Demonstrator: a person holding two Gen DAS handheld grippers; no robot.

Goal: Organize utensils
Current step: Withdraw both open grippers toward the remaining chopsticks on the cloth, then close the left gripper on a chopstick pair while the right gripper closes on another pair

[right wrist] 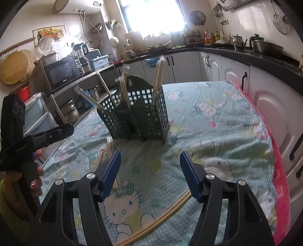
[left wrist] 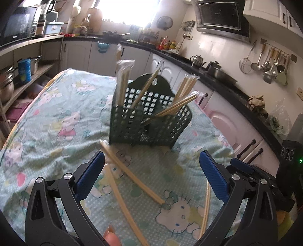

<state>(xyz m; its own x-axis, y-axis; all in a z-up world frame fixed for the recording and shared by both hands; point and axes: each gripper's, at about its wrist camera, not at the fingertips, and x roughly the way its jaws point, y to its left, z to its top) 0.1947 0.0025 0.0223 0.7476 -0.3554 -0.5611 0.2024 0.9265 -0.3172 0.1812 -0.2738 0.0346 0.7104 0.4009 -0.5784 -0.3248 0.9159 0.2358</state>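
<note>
Nearest, left gripper (left wrist: 151, 170): blue pads apart, nothing between them, hovering over the cloth (left wrist: 56, 113). Beneath and just ahead, loose chopsticks (left wrist: 130, 172) lying crossed on the cartoon-cat print, one pair running from near the left pad toward bottom centre, another stick (left wrist: 205, 213) lying by the right pad. A fingertip (left wrist: 111, 236) at the bottom edge.

Right gripper (right wrist: 150, 170): also gaping, empty, above the same cloth. Two long chopsticks (right wrist: 166, 213) lying side by side below its pads, running toward the bottom edge; a few more (right wrist: 108, 147) just beyond the left pad. At far left, a hand (right wrist: 36, 177) gripping the other tool's handle.

Further on, mid-table: dark green basket (left wrist: 147, 124), upright, slotted walls, holding wrapped and bare chopsticks that lean out in several directions.

Beyond: white cabinets (right wrist: 234, 75), black counter with kettles (right wrist: 237, 41), microwave (right wrist: 62, 72) on a shelf, bright window (right wrist: 153, 15).
</note>
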